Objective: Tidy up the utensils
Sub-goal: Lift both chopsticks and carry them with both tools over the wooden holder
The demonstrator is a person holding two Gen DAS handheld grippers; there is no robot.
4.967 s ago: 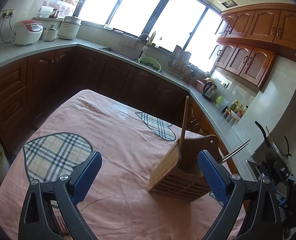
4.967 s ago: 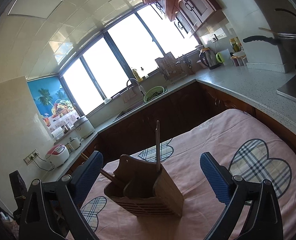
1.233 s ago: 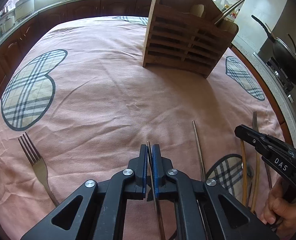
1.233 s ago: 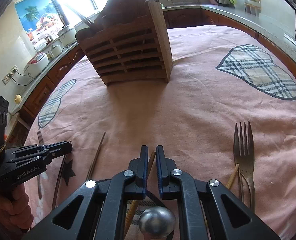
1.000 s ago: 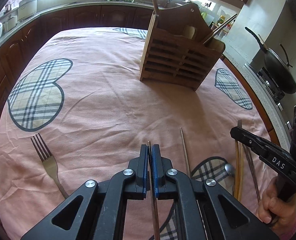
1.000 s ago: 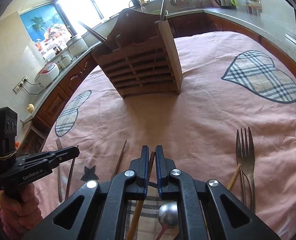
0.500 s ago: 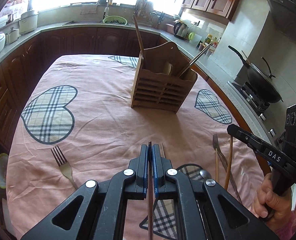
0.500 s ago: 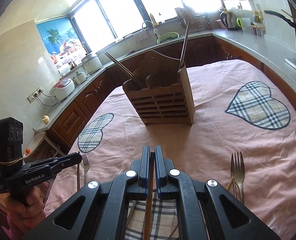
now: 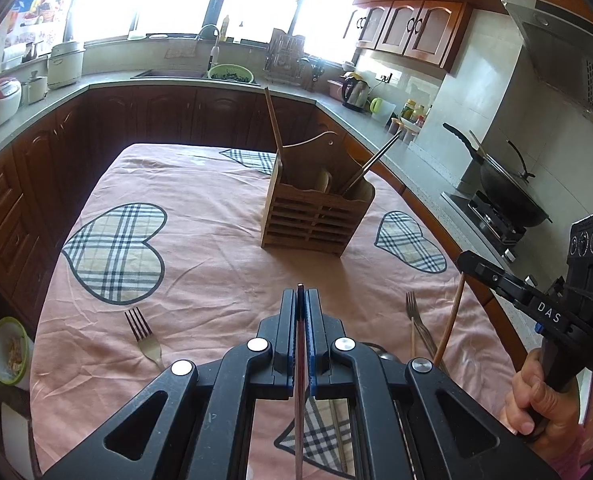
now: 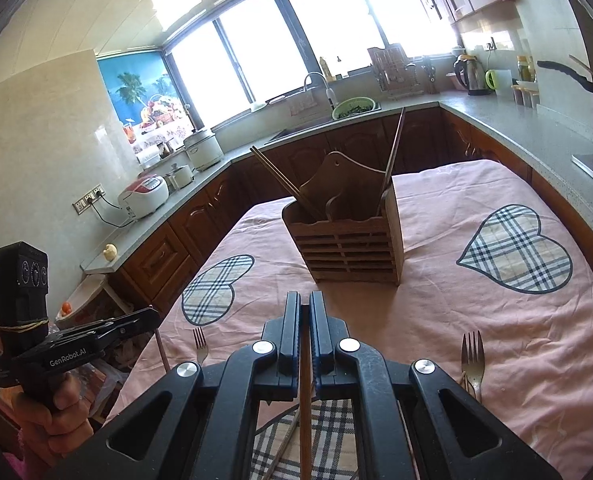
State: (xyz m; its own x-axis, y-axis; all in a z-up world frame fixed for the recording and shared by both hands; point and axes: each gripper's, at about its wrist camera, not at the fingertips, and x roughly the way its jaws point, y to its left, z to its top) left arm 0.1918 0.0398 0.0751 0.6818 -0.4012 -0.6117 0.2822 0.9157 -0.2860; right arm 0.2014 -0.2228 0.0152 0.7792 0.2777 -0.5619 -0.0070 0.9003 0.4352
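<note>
A wooden slatted utensil holder (image 9: 316,216) (image 10: 352,248) stands mid-table with chopsticks leaning in it. My left gripper (image 9: 301,294) is shut on a thin dark chopstick (image 9: 299,380), held well above the cloth; it also shows in the right wrist view (image 10: 108,330). My right gripper (image 10: 305,300) is shut on a brown wooden chopstick (image 10: 305,412); from the left wrist view (image 9: 496,276) the chopstick (image 9: 450,320) hangs below it. A fork (image 9: 144,336) (image 10: 199,344) lies left. Another fork (image 9: 416,320) (image 10: 471,356) lies right.
The table wears a pink cloth (image 9: 200,216) with plaid heart patches. More utensils (image 9: 384,354) lie under the grippers at the near edge. Dark cabinets and grey counters (image 9: 108,84) ring the table; a wok (image 9: 508,196) sits on the stove at right.
Both grippers have closed on chopsticks picked from the cloth and risen steadily, so the table and holder now look farther below and ahead.
</note>
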